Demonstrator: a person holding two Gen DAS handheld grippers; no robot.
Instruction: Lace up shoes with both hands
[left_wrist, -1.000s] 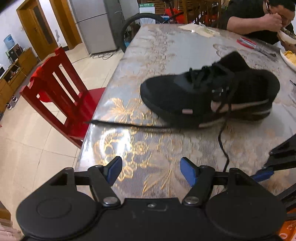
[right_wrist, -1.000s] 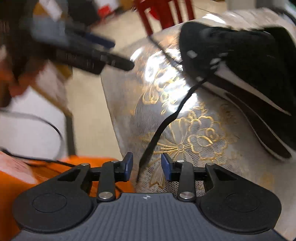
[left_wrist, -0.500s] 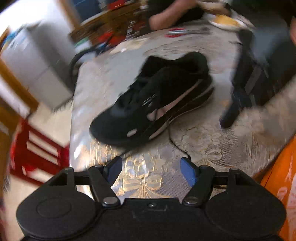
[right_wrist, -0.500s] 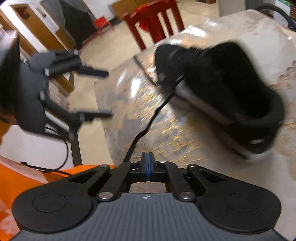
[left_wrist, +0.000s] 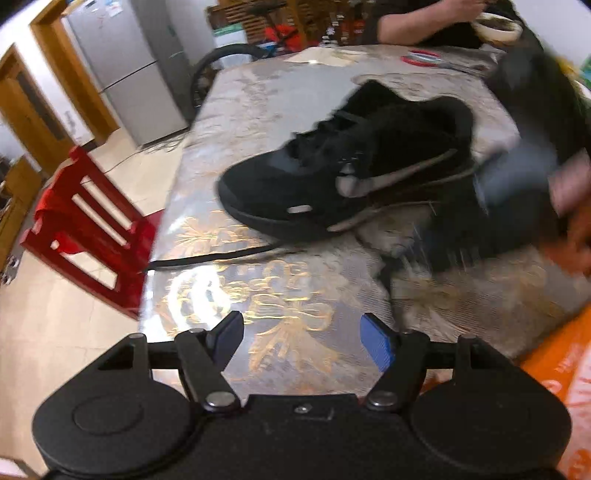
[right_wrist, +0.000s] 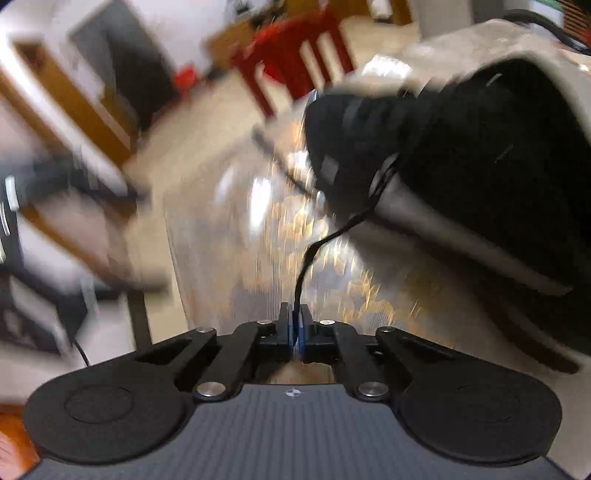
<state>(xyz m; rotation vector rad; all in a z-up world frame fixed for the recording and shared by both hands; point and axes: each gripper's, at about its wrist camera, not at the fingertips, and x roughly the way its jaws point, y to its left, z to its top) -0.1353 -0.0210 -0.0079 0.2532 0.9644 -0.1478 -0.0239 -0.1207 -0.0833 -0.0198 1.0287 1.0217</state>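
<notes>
A black sneaker (left_wrist: 343, 177) with a grey side stripe lies on the gold-patterned table (left_wrist: 280, 295), toe toward the left. One black lace end (left_wrist: 210, 258) trails across the table to its left edge. My left gripper (left_wrist: 301, 338) hovers open over the table's near edge, short of the shoe, with nothing between its blue pads. In the right wrist view the sneaker (right_wrist: 461, 155) fills the upper right. My right gripper (right_wrist: 295, 325) is shut on the other black lace (right_wrist: 314, 254), which runs up to the shoe's side. The right gripper shows as a dark blur (left_wrist: 517, 192) beside the heel.
A red chair (left_wrist: 88, 229) stands at the table's left edge. A person's arm (left_wrist: 417, 22) rests at the far end beside a bowl (left_wrist: 498, 27), red scissors (left_wrist: 424, 59) and papers (left_wrist: 325, 57). An orange surface (left_wrist: 561, 369) lies at lower right. A grey fridge stands behind.
My right gripper closed on the lace a second ago and has kept hold while moving; the lace now runs straighter. The left wrist view swung back and closer to the shoe, left gripper still open.
</notes>
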